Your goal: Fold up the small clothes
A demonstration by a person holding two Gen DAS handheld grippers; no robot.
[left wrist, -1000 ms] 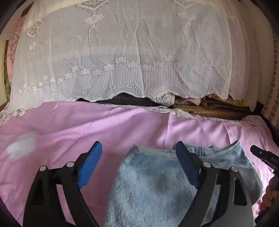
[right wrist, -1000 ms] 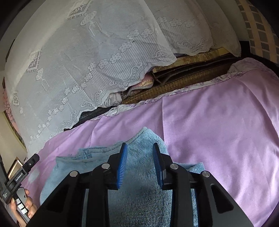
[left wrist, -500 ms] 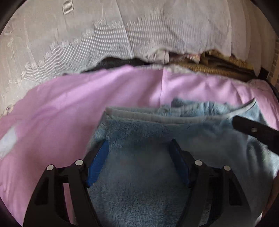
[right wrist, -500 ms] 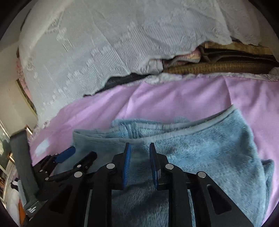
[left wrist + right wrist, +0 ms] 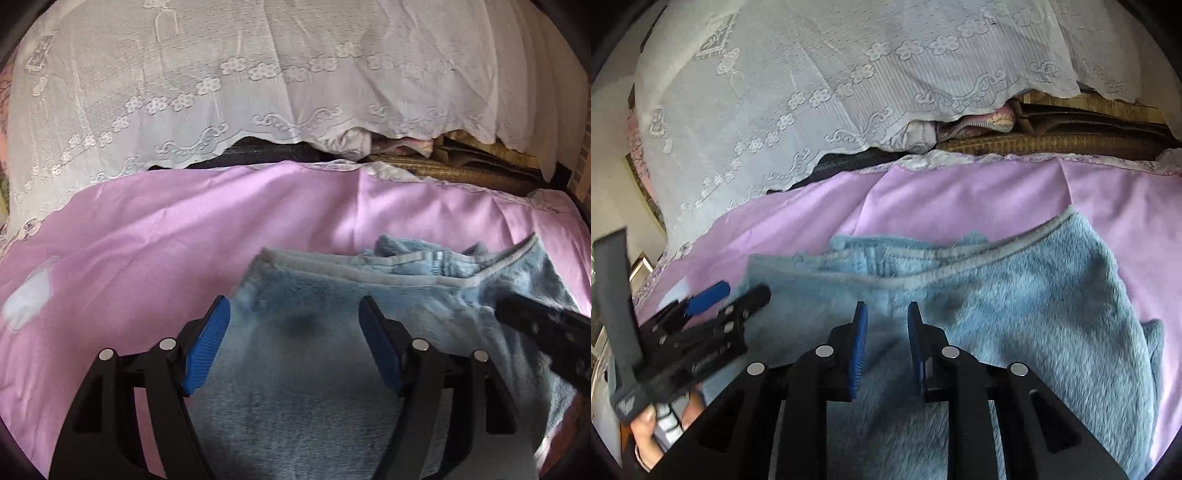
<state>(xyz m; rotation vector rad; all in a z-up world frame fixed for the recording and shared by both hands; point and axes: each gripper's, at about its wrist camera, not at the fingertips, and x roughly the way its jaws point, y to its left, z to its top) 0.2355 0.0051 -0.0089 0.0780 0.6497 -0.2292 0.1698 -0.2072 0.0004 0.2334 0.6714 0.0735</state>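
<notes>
A fluffy light-blue garment (image 5: 314,369) lies folded on the pink sheet (image 5: 147,240), its grey-trimmed edge at the far side. My left gripper (image 5: 293,314) hangs open over its left part, blue pads wide apart, holding nothing. In the right wrist view the same garment (image 5: 1015,302) fills the lower middle. My right gripper (image 5: 884,317) is over its middle, jaws narrowly apart with fabric showing in the gap. The left gripper (image 5: 716,299) also shows at the left there, and a black finger of the right gripper (image 5: 546,332) crosses the garment's right side in the left wrist view.
A white lace cloth (image 5: 258,92) covers a pile at the back, with folded textiles and woven mats (image 5: 461,162) under its hem. A white patch (image 5: 27,299) lies on the sheet at the left. A hand (image 5: 653,424) holds the left gripper's handle.
Both grippers have drawn back and tilted up slightly over the garment. The left jaws stay wide open; the right jaws stay narrowly apart. The garment has not moved.
</notes>
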